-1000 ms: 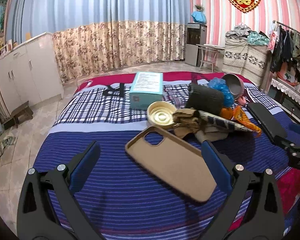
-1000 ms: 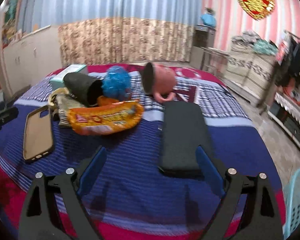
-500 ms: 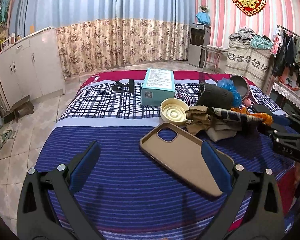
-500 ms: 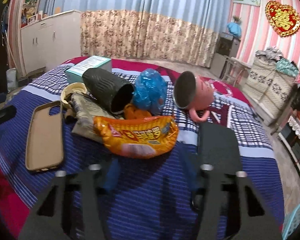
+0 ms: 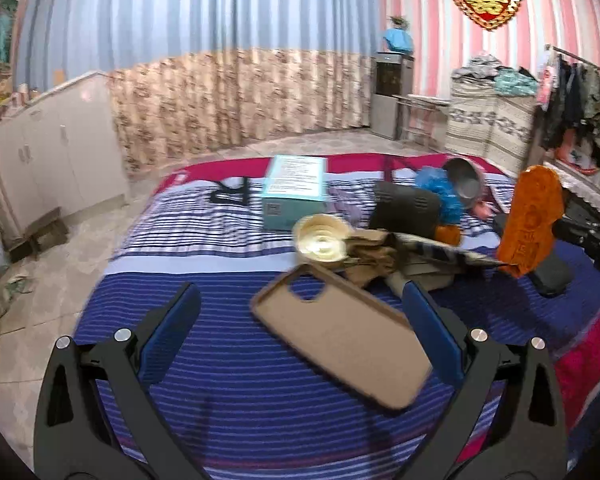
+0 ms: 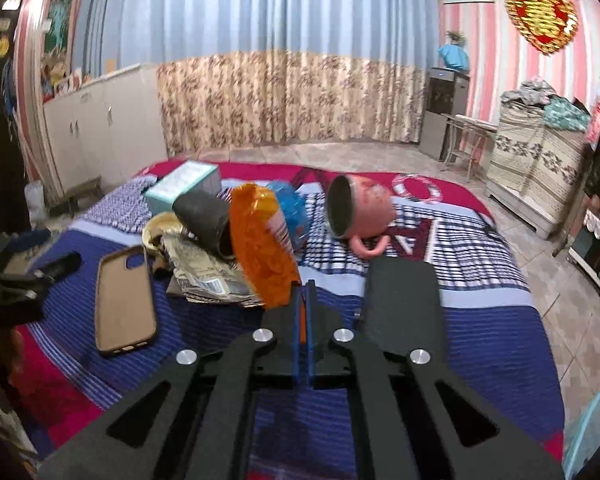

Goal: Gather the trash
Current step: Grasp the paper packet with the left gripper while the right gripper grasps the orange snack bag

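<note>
Stage: early, one piece of trash picked up, nothing binned in view.
Right gripper (image 6: 303, 292): pinched down to a thin slit on the bottom corner of the wrapper (image 6: 262, 248), held clear of the bed (image 6: 480, 320).
Left gripper (image 5: 300, 320): spread wide, holding nothing, hovering low over the case (image 5: 340, 344).
Wrapper: orange crinkly snack bag, standing near upright above the right gripper, flat and limp, print facing away in the right view; in the left view (image 5: 530, 220) hanging in air at right, over the black pad (image 5: 552, 276).
Where: in front of the pile, above bed level, touching nothing else that can be made out.
Left to collect (a guess): blue bag (image 6: 296, 212) crumpled behind the wrapper, printed paper pack (image 6: 204, 276) lying flat beside the case, brown scrap under it.
Probably not trash: pink mug (image 6: 360, 212) on its side, dark cup (image 6: 206, 220) on its side, cream lid (image 5: 322, 236), teal box (image 5: 296, 188).
Bin: none surely seen (pale blue rim at lower right edge of the right view, cannot tell what).
Risk: corner-only grip, slick film, could slip on a swing.
</note>
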A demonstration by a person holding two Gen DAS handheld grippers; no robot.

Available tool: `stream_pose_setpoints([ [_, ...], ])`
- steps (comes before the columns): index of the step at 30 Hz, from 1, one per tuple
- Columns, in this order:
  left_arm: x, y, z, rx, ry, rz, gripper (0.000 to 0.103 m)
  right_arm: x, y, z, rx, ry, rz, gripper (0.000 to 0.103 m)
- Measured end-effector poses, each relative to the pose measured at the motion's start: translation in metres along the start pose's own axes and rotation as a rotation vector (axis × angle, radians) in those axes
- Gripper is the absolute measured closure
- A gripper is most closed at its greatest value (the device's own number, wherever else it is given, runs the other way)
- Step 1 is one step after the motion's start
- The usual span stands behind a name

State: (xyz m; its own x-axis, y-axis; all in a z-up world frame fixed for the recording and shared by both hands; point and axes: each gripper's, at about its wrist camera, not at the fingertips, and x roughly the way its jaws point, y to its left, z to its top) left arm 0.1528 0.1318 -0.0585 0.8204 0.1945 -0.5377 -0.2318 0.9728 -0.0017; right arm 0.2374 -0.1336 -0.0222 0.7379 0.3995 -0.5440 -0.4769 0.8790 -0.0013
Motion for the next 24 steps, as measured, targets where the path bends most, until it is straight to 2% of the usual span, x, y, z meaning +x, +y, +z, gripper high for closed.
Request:
stream_pose_setpoints([
  [7,0.007,-0.039,0.014,-0.007,0.012,-0.091,0.006,-0.044,-0.031,-0.009,0.076,-0.032,-0.070,0.101],
  [10,0.016,-0.055,0.021,-0.021,0.033,-0.130,0.006,-0.053,-0.045,-0.017,0.087,-0.015,-0.109,0.101],
  [16,0.057,-0.076,0.027,-0.078,0.137,-0.187,0.007,-0.054,-0.067,-0.044,0.119,0.048,-0.175,0.101],
  [19,0.078,-0.083,0.025,-0.088,0.196,-0.198,0.023,-0.047,-0.075,-0.060,0.146,0.099,-0.191,0.100],
  [21,0.089,-0.084,0.022,-0.095,0.244,-0.236,0.045,-0.043,-0.076,-0.066,0.158,0.120,-0.198,0.100],
  [22,0.091,-0.084,0.020,-0.094,0.261,-0.252,0.051,-0.040,-0.077,-0.068,0.167,0.129,-0.195,0.100],
  [23,0.091,-0.083,0.018,-0.088,0.276,-0.272,0.065,-0.037,-0.079,-0.070,0.181,0.140,-0.188,0.100],
  [24,0.089,-0.082,0.015,-0.083,0.279,-0.282,0.074,-0.035,-0.079,-0.071,0.187,0.146,-0.182,0.100],
])
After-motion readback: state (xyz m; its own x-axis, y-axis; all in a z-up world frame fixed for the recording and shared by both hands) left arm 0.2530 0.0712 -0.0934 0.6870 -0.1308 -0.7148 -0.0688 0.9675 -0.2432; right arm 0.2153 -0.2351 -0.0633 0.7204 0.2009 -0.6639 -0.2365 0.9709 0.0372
